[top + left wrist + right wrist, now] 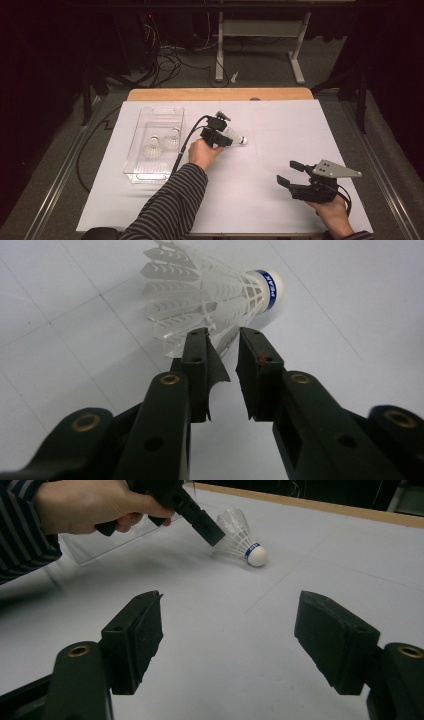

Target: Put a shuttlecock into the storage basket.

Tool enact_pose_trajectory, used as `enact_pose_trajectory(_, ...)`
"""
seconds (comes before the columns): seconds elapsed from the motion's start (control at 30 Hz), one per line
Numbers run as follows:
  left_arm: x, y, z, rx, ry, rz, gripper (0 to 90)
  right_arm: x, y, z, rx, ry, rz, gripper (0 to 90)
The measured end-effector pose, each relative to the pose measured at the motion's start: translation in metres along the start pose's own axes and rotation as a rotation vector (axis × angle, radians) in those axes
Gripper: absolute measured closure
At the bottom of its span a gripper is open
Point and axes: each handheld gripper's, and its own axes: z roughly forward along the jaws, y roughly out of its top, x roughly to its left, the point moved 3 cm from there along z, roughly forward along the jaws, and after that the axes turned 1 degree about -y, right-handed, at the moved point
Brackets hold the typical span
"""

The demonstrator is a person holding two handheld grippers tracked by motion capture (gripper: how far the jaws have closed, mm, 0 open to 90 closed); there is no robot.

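Observation:
A white feather shuttlecock (236,136) (210,290) (242,542) with a blue band lies on its side on the white table cover, cork pointing right in the high view. My left gripper (227,139) (222,335) (210,532) reaches down to the skirt's wide end. Its jaws stand a narrow gap apart, with the skirt's lower edge between the tips and no clear squeeze on the feathers. My right gripper (286,171) (230,600) rests at the front right, jaws wide apart with nothing between them, pointed toward the shuttlecock.
A clear plastic tray (155,112) (90,547) stands at the left of the table cover with two more shuttlecocks (152,149) (171,140) inside. The wooden table edge (220,94) runs along the far side. Table legs and cables lie on the floor beyond.

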Motion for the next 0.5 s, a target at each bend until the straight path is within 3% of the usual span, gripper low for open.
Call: enact_pose_trajectory(0.5,-0.0016,-0.0014,-0.0035,0.000,-0.024,0.039,89.1,0.0003,-0.0001,0.0002,0.001,0.001,-0.003,28.0)
